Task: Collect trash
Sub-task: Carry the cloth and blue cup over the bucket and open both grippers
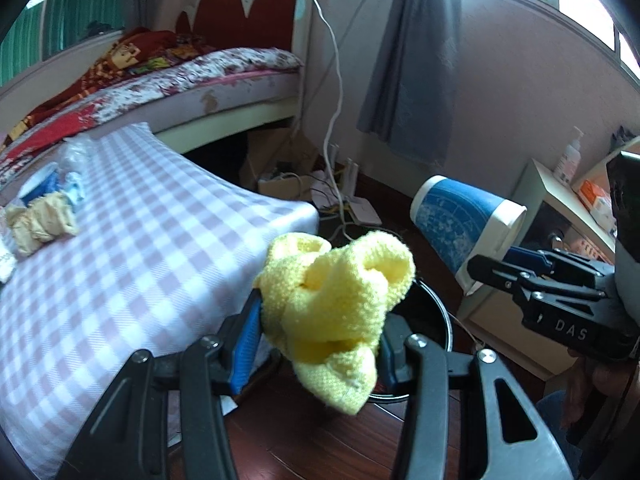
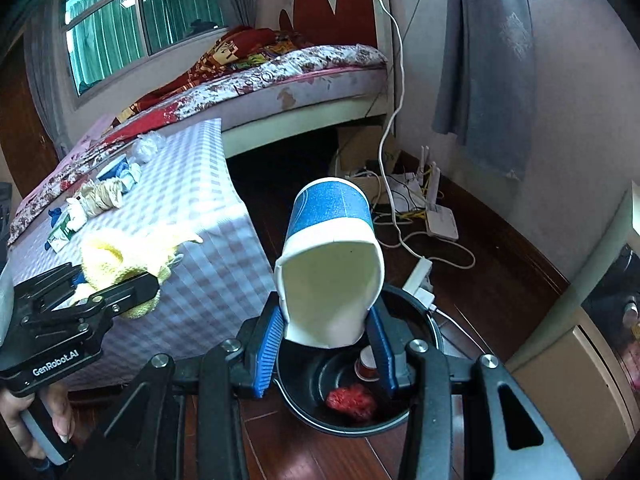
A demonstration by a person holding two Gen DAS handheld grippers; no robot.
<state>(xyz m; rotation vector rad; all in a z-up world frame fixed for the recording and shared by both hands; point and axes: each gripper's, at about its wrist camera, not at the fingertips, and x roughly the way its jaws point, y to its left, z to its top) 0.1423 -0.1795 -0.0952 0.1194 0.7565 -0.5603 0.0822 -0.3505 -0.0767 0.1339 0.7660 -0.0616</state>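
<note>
**Trash held over the black bin**

Blue-and-white paper cup (image 2: 330, 264) is clamped in my right gripper (image 2: 328, 336), mouth toward me, directly above the round black bin (image 2: 434, 332). My left gripper (image 1: 320, 332), jaws squeezing a crumpled yellow knitted cloth (image 1: 336, 300), hangs at the bin's rim, tableside.

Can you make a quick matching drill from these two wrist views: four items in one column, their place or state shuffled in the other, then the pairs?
Items:
1. yellow knit cloth
2. paper cup
3. red crumpled lump
4. beige crumpled wad

Place or state:
A. lying at the bottom of the black bin
B. squeezed in the right claw, above the bin
C. resting on the checked tablecloth
D. pinched in the left claw

Pairs: 1-D, 2-B, 3-A, 4-C
</note>
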